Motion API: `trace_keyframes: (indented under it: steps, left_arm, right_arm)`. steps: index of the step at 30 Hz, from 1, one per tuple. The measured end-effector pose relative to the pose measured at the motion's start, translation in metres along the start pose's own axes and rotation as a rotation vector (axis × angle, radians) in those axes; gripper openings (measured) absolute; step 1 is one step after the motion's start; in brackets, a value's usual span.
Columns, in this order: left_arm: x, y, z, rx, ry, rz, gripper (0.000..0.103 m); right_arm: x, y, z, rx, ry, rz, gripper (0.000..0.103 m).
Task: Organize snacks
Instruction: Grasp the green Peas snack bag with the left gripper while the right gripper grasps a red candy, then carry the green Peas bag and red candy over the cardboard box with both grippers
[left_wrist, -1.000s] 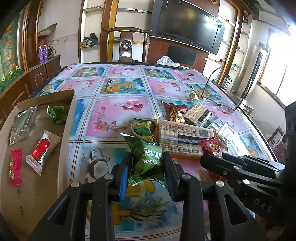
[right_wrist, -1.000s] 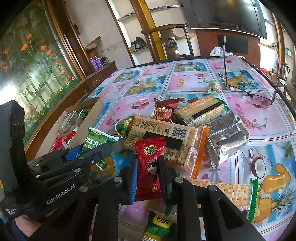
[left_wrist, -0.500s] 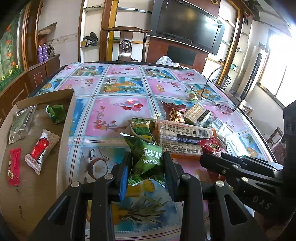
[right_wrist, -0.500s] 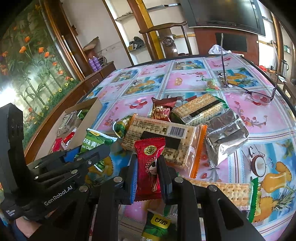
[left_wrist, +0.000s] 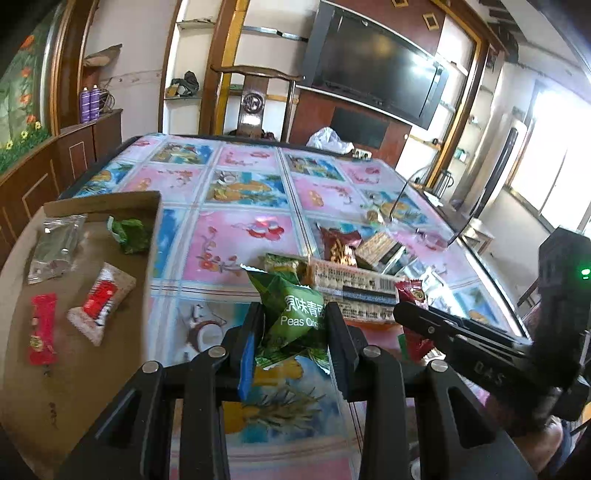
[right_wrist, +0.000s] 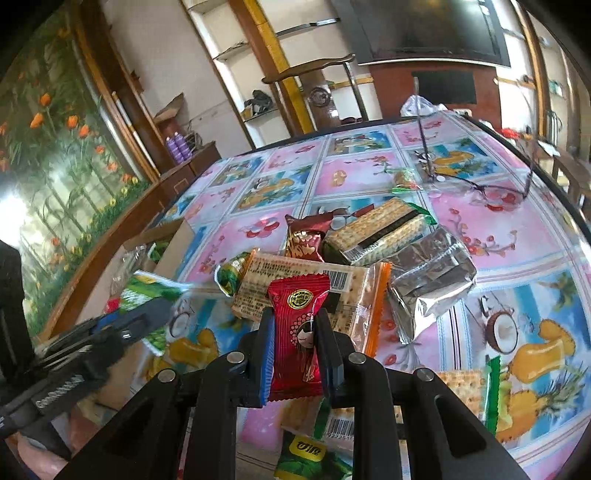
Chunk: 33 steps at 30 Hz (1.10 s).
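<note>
My left gripper (left_wrist: 291, 328) has lifted since a second ago, carrying the green pea packet (left_wrist: 295, 317) clear of the tablecloth (left_wrist: 236, 236); its jaws pinch the crumpled bag from both sides. My right gripper (right_wrist: 293, 354) has rolled a little and is clamped tight on the red snack packet (right_wrist: 297, 325), which stands upright between the pads. Just behind it lies the long cracker pack (right_wrist: 295, 277), with the silver pouch (right_wrist: 428, 288) beside that. The cardboard box (left_wrist: 92, 354) sits to my left, with several snacks in it.
</note>
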<state>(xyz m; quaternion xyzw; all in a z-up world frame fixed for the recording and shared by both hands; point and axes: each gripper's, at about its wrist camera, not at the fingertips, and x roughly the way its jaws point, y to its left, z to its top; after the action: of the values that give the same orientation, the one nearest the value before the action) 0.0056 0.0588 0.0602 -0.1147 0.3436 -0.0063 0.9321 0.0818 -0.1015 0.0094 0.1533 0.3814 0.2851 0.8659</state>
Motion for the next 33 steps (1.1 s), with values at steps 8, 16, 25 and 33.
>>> trace_keyframes:
  steps: [8,16,25,33]
  left_arm:
    - [-0.048,0.041,0.003,-0.063,-0.067,0.046,0.033]
    - [-0.082,0.108,-0.010,-0.162,-0.108,0.144,0.033]
    - [-0.096,0.175,-0.037,-0.274,-0.094,0.229,0.033]
    - [-0.090,0.198,-0.051,-0.313,-0.064,0.244,0.033]
  right_arm:
    - [-0.004,0.048,-0.008,-0.038,0.009,0.084,0.022]
    - [0.000,0.120,-0.022,-0.164,0.048,0.196,0.023]
    - [0.025,0.190,-0.036,-0.277,0.114,0.282,0.023]
    - [0.069,0.216,-0.050,-0.299,0.212,0.297,0.023]
